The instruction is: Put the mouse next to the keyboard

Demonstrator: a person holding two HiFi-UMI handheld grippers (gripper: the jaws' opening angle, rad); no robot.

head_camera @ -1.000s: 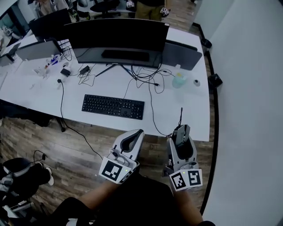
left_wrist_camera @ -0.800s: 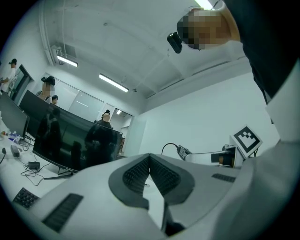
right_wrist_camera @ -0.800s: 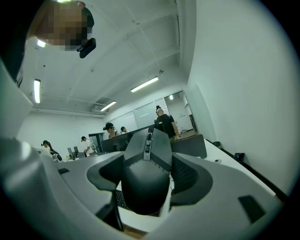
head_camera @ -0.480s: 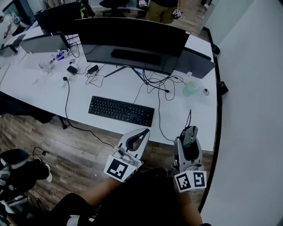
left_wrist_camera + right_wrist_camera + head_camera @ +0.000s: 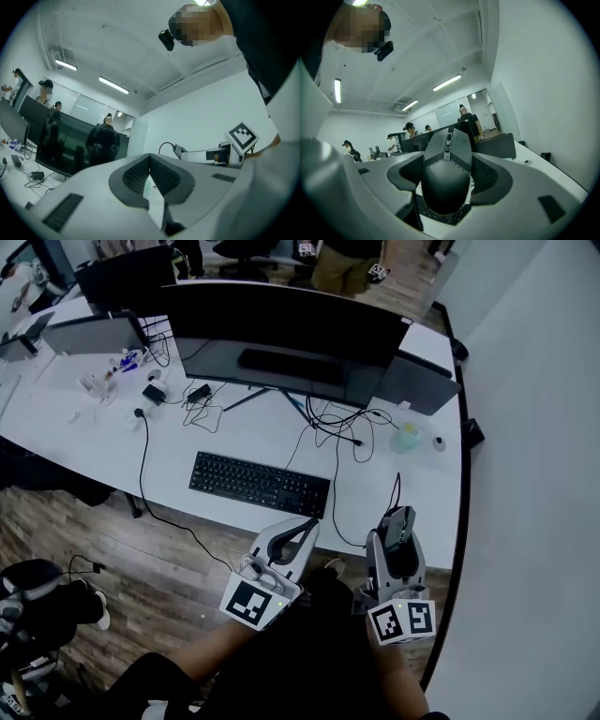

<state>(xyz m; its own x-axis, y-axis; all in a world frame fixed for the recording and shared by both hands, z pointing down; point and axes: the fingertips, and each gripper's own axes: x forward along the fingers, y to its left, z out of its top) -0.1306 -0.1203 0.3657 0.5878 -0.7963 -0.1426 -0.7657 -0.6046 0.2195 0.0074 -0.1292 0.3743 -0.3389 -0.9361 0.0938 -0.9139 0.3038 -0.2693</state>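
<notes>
A black mouse (image 5: pixel 402 518) is clamped in my right gripper (image 5: pixel 400 531), held in the air just before the white desk's (image 5: pixel 112 465) front edge, right of the black keyboard (image 5: pixel 260 484). Its cable rises toward the desk. In the right gripper view the mouse (image 5: pixel 443 187) fills the gap between the jaws, with the keyboard (image 5: pixel 440 214) below it. My left gripper (image 5: pixel 302 524) hovers in front of the keyboard's right end, shut with nothing in it; in the left gripper view its pads (image 5: pixel 136 173) meet at the tip.
A wide dark monitor (image 5: pixel 281 329) stands behind the keyboard, with tangled cables (image 5: pixel 333 423) under it. A pale green bottle (image 5: pixel 405 437) sits at the desk's right. A white wall runs along the right side; wood floor lies below. A person (image 5: pixel 342 263) stands behind the desk.
Both grippers have edged a little forward toward the desk's front edge. The mouse stays clamped in the right gripper and the left stays shut.
</notes>
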